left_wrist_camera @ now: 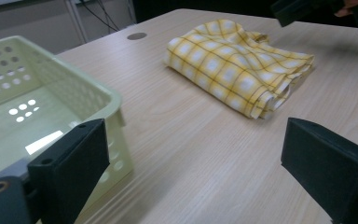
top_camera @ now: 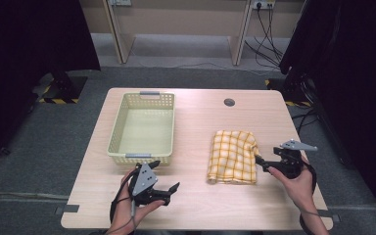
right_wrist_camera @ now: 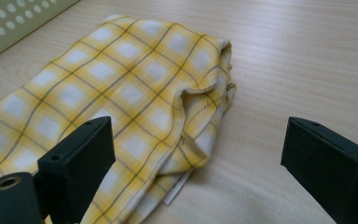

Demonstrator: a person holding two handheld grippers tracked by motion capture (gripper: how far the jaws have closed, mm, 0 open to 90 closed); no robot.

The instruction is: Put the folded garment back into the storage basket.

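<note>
You've got a light wood table (top_camera: pixel 196 196) w/ a round cable hole (top_camera: pixel 229 102) near the far edge. On it: pale yellow-green basket (top_camera: pixel 122 116) at left, folded yellow check cloth (top_camera: pixel 233 156) at right, well apart.

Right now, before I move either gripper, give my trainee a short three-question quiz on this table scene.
1. True or false: the yellow checked cloth already lies inside the pale basket.
2. Which gripper is closer to the cloth: A) the left gripper, or B) the right gripper?
3. Fill in: in its own view, the jaws of the right gripper stand ____, with the folded cloth's edge just ahead of them.

Key
1. False. The cloth lies folded on the wooden table, to the right of the basket and apart from it.
2. B. The left gripper sits in front of the basket.
3. Open.
</note>
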